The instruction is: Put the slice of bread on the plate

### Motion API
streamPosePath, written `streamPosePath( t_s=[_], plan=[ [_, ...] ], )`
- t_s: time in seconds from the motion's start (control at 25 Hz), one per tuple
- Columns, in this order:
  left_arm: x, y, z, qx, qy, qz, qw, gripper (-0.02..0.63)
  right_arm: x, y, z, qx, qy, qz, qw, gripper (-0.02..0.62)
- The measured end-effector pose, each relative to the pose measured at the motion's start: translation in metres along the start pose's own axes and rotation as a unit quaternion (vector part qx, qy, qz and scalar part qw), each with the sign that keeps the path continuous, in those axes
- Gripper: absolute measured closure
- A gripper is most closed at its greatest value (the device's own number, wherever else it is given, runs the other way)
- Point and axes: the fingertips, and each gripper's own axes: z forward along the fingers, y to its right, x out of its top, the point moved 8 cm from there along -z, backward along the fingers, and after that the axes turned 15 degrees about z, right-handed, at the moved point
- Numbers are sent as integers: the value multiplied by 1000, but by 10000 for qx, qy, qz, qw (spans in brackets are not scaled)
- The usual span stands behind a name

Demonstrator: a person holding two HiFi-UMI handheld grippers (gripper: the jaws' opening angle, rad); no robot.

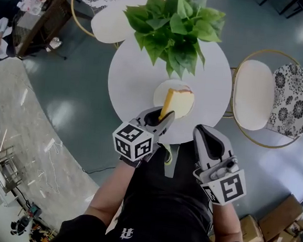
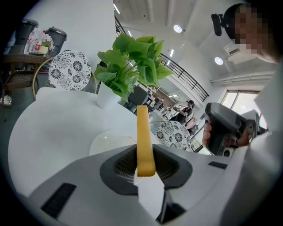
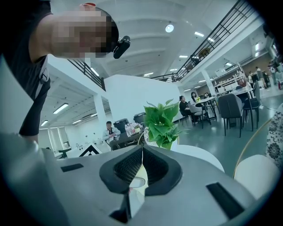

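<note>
Yellow slice of bread (image 1: 177,102) is standing on edge in your left gripper (image 1: 162,115), over the white plate (image 1: 161,92).
You are gripping the bread's lower end between the narrowly set left jaws, above the round white table (image 1: 134,74) near the potted plant (image 1: 173,27). You are holding your right gripper (image 1: 204,130) beside the table's near edge, jaws pressed together on nothing.

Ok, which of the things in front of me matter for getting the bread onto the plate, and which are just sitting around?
In the job: slice of bread, clamped on edge in the left gripper; plate on the round table.
Just lying about: potted plant; two chairs beside the table; right gripper, shut and empty.
</note>
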Motion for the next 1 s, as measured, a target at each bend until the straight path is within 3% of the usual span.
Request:
streamPosePath(
  t_s=[0.2,0.48,0.68,0.84,1.0],
  plan=[
    [-1,-10,1,166,-71,-72,9998,515,-1,2,4,35,-54,24,10000,589],
    [-5,-20,5,657,-519,538,9950,471,-2,5,8,80,-134,68,9999,589],
    [-19,-23,12,637,-1306,1079,9835,324,-3,6,11,138,-160,109,9997,589],
    [-27,-21,16,569,-1786,1527,9703,277,-3,7,13,165,-190,129,9996,589],
    [-31,-21,17,524,-2085,1714,9615,249,-3,9,15,200,-202,121,9995,589]
  ],
)
